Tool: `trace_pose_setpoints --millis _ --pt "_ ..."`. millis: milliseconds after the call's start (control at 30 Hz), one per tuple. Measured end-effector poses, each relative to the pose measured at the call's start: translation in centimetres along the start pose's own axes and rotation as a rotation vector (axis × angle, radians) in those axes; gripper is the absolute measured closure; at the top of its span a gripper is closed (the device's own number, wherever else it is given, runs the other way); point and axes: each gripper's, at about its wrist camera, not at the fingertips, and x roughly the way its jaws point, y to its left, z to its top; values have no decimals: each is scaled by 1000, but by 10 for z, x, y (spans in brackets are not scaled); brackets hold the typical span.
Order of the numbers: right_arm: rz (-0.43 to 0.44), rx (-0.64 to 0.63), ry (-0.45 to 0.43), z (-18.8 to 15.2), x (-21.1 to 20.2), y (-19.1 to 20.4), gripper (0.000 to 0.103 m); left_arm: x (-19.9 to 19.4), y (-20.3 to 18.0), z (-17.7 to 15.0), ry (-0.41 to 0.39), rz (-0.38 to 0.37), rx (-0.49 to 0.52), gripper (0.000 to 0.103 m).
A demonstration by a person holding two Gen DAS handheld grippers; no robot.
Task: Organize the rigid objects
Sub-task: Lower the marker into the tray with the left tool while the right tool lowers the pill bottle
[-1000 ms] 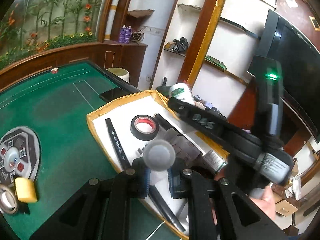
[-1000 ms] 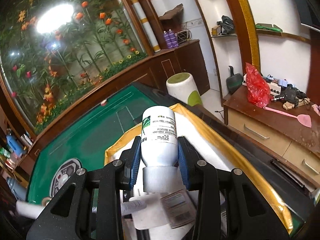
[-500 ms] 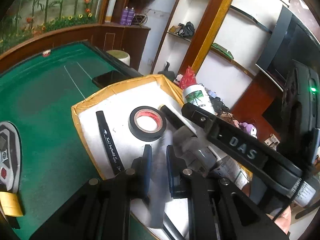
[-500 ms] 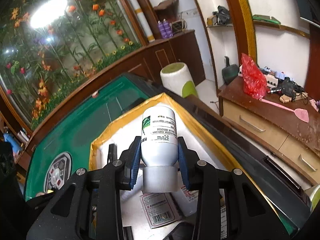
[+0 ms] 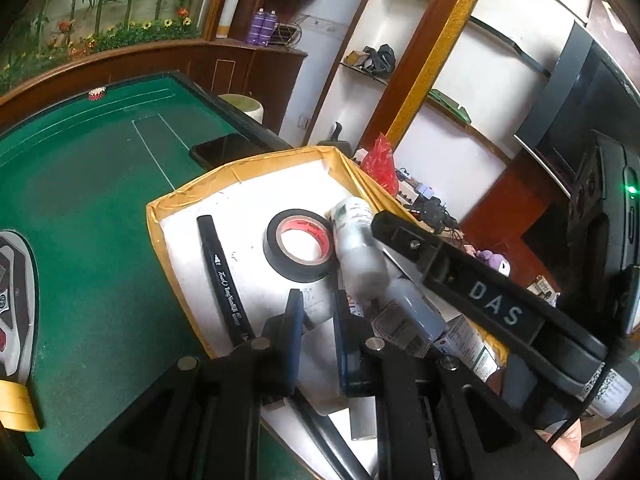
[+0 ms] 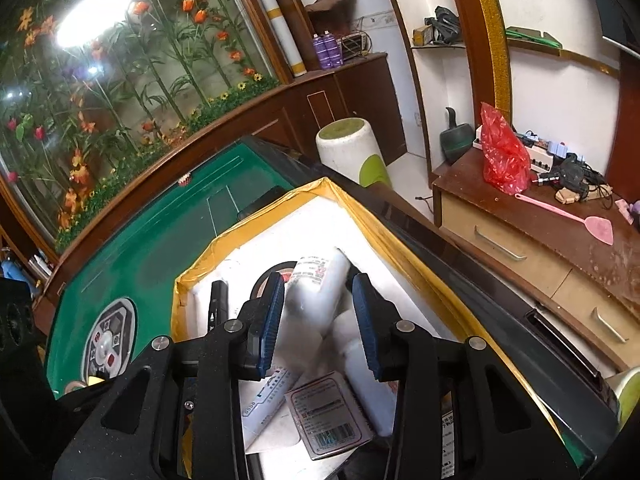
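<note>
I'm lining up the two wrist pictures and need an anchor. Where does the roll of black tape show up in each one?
Left wrist view: the black tape roll lies flat in the tray, just above centre, beside the black marker.
Right wrist view: only an arc of the black tape roll shows behind the gripper's left finger.
Shared landmark: the tray's yellow far corner.

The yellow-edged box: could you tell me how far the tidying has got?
Done: black marker, black tape roll and other bottles lie in the box. In hand: a white bottle sits tilted, seemingly loose, between the right gripper's jaws over the box. Remaining: a yellow tape roll on the green table.
</note>
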Motion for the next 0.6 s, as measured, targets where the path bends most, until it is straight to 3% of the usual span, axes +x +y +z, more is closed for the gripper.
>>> trace_pose_setpoints --millis 300,600 --pt "71 -10 -110 -1 -20 4 68 -14 -1 -2 -16 -5 -16 88" --pt "81 -30 -172 -3 -31 13 68 -60 21 -16 -59 19 -49 88"
